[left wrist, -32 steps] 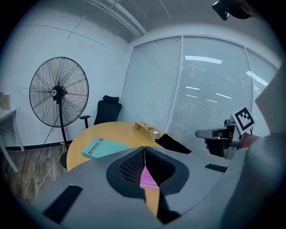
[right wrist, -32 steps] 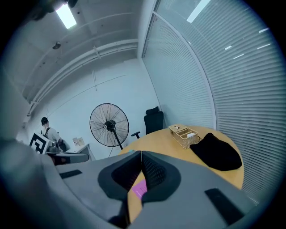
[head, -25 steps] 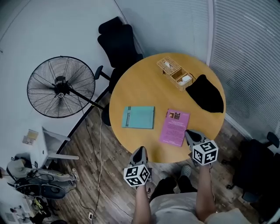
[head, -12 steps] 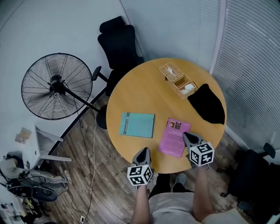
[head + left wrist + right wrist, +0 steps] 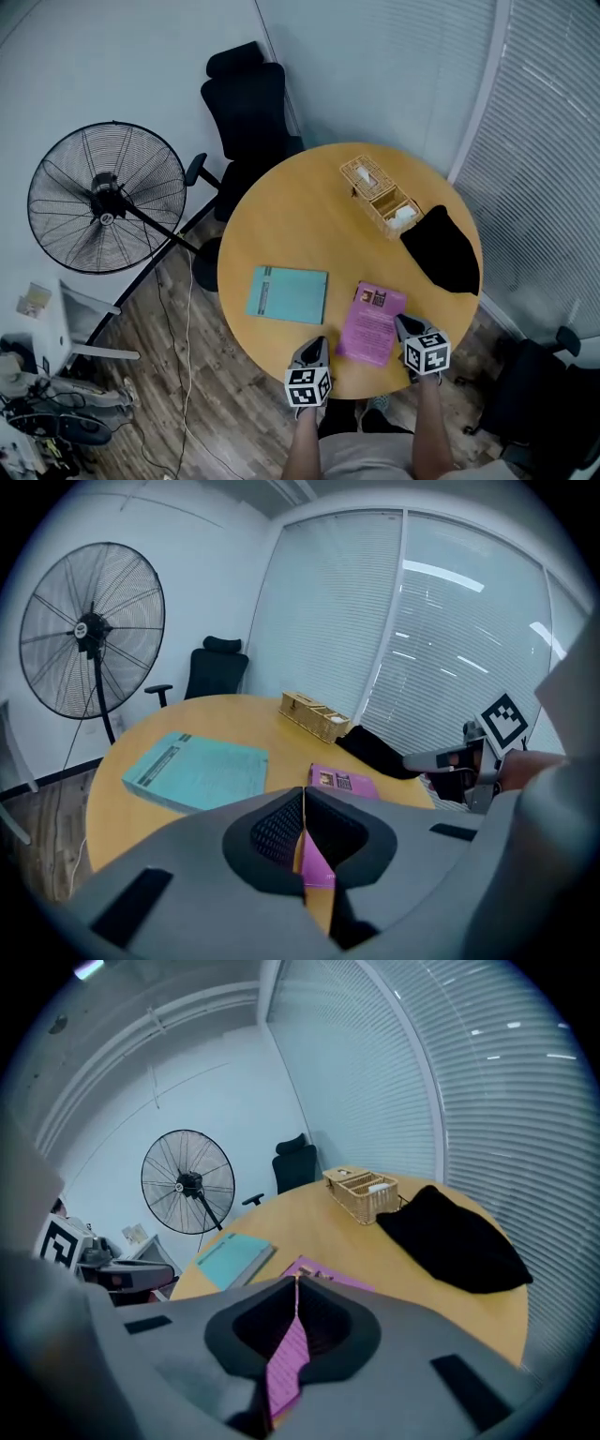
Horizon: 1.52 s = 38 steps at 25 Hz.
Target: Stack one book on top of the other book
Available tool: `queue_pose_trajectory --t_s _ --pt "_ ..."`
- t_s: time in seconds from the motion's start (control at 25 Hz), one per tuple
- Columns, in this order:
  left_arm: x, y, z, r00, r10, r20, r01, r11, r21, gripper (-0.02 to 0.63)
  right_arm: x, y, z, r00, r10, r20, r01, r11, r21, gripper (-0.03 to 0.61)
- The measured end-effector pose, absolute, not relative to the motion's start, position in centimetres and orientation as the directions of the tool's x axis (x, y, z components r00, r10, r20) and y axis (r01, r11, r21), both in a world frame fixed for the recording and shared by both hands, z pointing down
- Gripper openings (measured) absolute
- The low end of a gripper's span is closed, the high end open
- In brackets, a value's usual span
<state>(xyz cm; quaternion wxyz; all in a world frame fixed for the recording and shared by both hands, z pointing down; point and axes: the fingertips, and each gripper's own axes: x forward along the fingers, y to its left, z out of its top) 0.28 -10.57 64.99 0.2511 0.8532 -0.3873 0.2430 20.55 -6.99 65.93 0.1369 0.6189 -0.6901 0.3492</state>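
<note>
A teal book lies flat on the round wooden table, left of centre near the front. A purple book lies flat to its right, apart from it, close to the front edge. My left gripper is shut and empty at the table's front edge, just left of the purple book. My right gripper is shut and empty beside that book's near right corner. In the left gripper view the closed jaws point at the purple book, with the teal book to the left. In the right gripper view the purple book lies straight ahead.
A wicker basket and a black cloth sit at the table's far right. A black office chair stands behind the table and a floor fan to the left. Window blinds run along the right.
Both grippers have come down and forward to the table's front edge, either side of the purple book's near end. Their jaws stayed shut. The books have not moved.
</note>
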Motion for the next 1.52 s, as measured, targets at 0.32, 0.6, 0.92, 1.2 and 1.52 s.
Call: queue_pose_trajectory --t_s 0.32,0.6,0.92,1.2,1.52 --pt "4.1 -12.6 70.1 0.628 -0.412 0.660 -0.710 -0.651 0.269 0.031 20.8 -4.1 71.7 -0.141 -0.716 0.684 -0.912 -0.175 -0.371 0.028" --pt "6.9 -13.0 73.9 0.643 -0.324 0.694 -0.677 -0.665 0.317 0.078 20.6 -3.1 74.3 -0.137 -0.699 0.702 -0.875 -0.248 -0.417 0.075" --pt "8.6 -12.7 76.8 0.634 -0.230 0.738 -0.660 -0.658 0.362 0.187 20.4 -3.4 76.2 -0.136 -0.681 0.719 -0.822 -0.327 -0.466 0.181" --pt "9.3 -12.4 77.7 0.651 -0.169 0.740 -0.645 -0.637 0.422 0.199 19.2 -3.5 77.9 -0.143 -0.644 0.751 -0.827 -0.339 -0.449 0.204" --pt "9.5 -12.8 77.6 0.668 -0.117 0.735 -0.625 -0.626 0.467 0.167 19.0 -4.3 77.8 -0.088 -0.639 0.764 -0.832 -0.375 -0.409 0.192"
